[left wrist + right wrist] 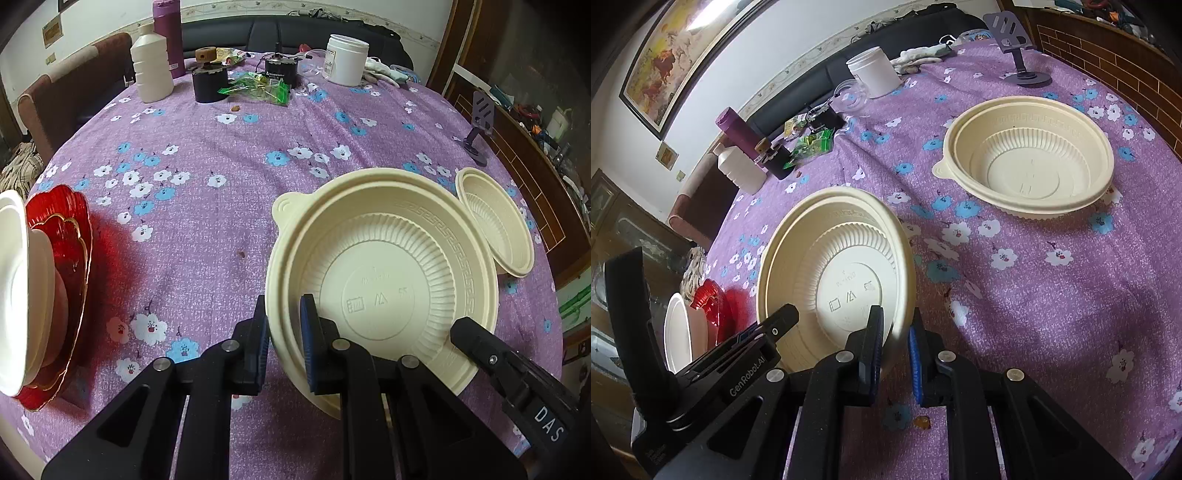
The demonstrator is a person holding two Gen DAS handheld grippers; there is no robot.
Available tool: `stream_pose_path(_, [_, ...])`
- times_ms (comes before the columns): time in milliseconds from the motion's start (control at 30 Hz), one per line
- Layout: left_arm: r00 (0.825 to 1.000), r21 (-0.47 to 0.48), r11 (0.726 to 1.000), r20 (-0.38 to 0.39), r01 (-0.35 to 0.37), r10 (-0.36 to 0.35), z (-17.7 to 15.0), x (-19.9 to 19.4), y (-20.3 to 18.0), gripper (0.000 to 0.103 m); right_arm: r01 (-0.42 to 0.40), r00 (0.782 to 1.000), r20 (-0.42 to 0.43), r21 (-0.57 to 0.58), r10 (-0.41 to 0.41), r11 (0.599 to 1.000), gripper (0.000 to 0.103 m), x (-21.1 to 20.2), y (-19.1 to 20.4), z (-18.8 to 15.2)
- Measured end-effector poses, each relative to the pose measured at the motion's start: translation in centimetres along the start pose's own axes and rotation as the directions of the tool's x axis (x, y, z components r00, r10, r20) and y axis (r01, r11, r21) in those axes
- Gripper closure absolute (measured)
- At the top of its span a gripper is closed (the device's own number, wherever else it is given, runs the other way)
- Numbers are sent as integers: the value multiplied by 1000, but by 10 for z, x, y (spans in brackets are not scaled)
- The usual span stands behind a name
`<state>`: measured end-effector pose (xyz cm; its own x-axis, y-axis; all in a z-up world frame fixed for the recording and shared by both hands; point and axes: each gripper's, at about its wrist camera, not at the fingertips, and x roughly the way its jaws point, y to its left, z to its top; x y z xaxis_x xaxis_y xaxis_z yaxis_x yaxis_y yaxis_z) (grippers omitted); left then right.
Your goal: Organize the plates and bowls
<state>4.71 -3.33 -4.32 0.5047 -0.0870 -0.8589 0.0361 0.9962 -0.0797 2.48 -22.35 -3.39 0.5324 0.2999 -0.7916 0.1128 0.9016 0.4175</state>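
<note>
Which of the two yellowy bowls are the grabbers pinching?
The near cream bowl: both the left gripper and right gripper pinch its rim. The other cream bowl sits alone farther back on the tablecloth.

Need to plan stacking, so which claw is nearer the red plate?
Left. The left claw clamps the bowl at the rim facing the red plate; the right claw clamps the far rim.
</note>
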Motion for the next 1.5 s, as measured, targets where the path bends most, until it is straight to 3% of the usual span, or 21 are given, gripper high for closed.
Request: stream_pose_path(1500, [1000, -12, 1000, 3, 4, -4, -7, -6, 8, 90, -18, 1000, -7, -13, 18, 1000, 90, 0, 5, -4])
